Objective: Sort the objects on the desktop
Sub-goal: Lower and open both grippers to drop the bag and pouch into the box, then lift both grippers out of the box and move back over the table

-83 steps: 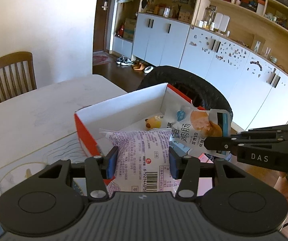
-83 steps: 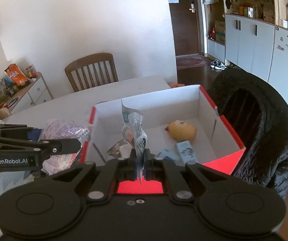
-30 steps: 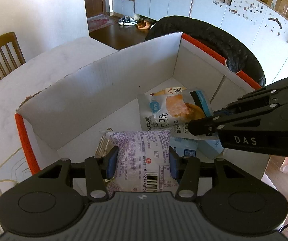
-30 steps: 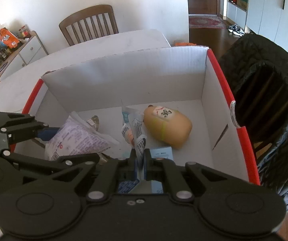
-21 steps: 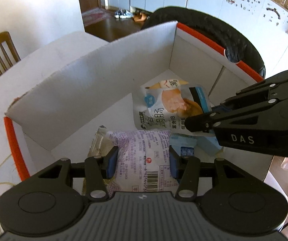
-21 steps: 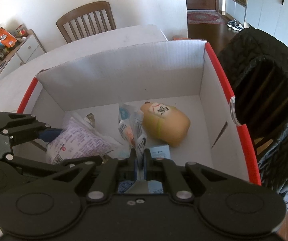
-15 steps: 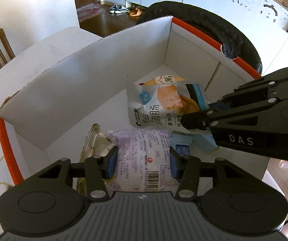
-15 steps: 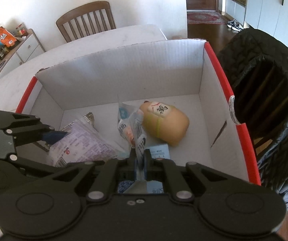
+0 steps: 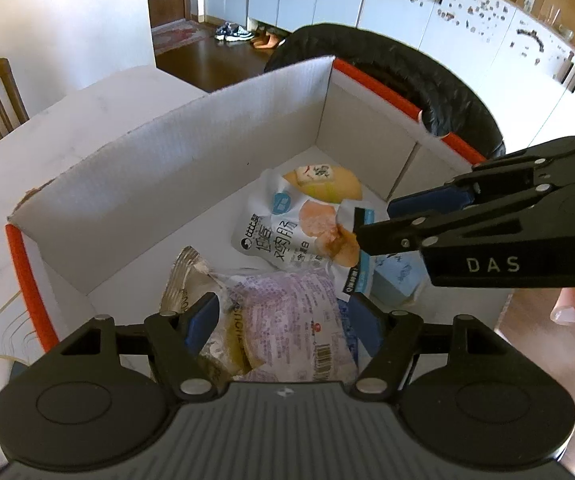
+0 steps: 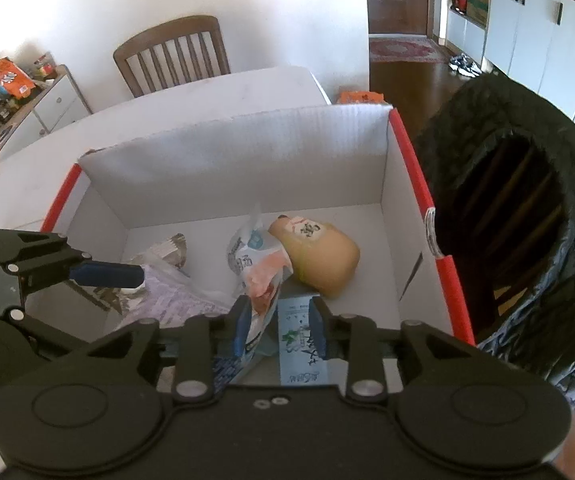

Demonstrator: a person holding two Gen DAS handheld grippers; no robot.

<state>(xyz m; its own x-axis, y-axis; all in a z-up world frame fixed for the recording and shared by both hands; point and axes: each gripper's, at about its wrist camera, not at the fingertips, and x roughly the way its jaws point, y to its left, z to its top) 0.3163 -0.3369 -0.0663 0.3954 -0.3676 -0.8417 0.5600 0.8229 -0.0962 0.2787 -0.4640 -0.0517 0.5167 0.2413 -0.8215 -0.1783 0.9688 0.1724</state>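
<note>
Both grippers are inside a white cardboard box with red rims (image 9: 167, 152) (image 10: 247, 148). My left gripper (image 9: 283, 320) is open, and the purple snack bag (image 9: 287, 320) lies loose between its pads on the box floor. My right gripper (image 10: 275, 320) is open, and the white chicken-sausage pouch (image 10: 255, 268) (image 9: 287, 232) leans between its pads, resting in the box. A yellow wrapped bun (image 10: 319, 256) (image 9: 323, 184), a light blue tissue pack (image 10: 299, 344) and a silver snack bag (image 9: 183, 280) also lie in the box.
A black quilted jacket over a chair (image 10: 527, 220) stands right of the box. The white table (image 10: 167, 112) extends behind it, with a wooden chair (image 10: 175, 52) at the far side. White cabinets (image 9: 447, 40) line the room's back.
Both grippers lowered into the box, then opened. The purple bag and the sausage pouch have dropped from their grips onto the box floor.
</note>
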